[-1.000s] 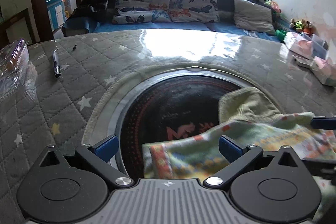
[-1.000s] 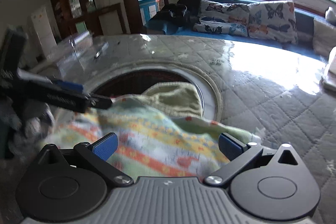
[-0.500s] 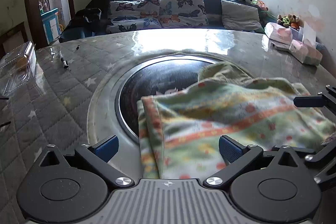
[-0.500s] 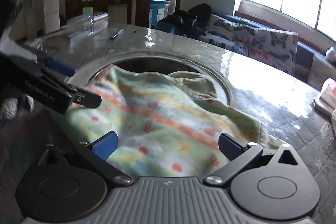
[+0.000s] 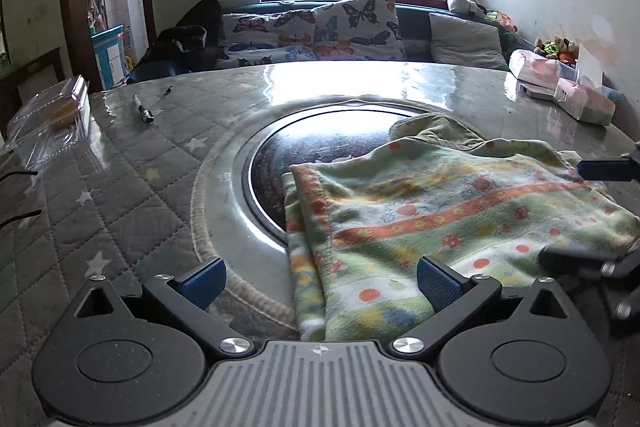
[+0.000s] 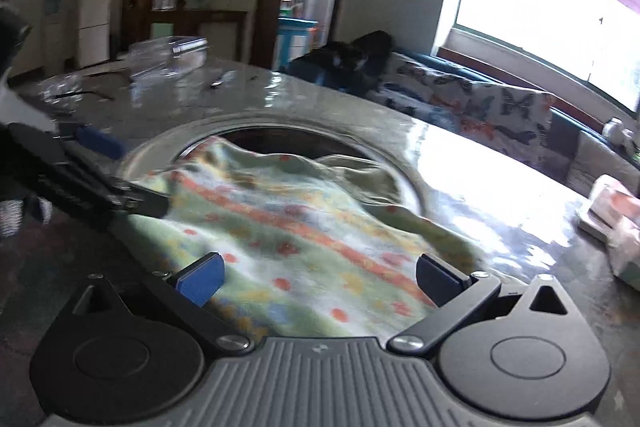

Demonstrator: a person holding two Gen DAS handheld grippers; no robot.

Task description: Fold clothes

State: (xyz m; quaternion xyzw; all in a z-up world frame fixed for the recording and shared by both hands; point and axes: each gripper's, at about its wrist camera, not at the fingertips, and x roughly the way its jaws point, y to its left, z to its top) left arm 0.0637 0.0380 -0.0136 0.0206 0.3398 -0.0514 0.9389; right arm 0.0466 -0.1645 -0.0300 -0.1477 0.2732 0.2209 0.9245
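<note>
Garment (image 5: 440,219): striped, spotted fleece piece, lying on the table (image 5: 120,195) toward the near-right edge, partly over the dark round inset (image 5: 312,143) at table centre. Folded at least once (doubled layers visible along the left-hand edge). Long axis, going by the orange stripe, running roughly left to right across the left wrist view.

Left gripper (image 5: 320,277): fingers spread wide, nothing between them. Placed at the near-left corner of the garment, with the doubled edge running straight ahead between the fingertips.

Right gripper (image 6: 318,275): also spread wide, holding nothing, hovering at the near edge of the garment (image 6: 288,239), cloth directly ahead and below. Contact with the cloth not determinable (view motion-blurred).

Governing relation: garment ahead of both tools; left gripper nearer the doubled left edge, right gripper nearer the right-hand end. Probable next step: a further fold across the long axis, starting from one short end.

Elsewhere on the table: pen (image 5: 143,109) and clear plastic box (image 5: 52,115) toward the far-left edge, well apart from the garment.
</note>
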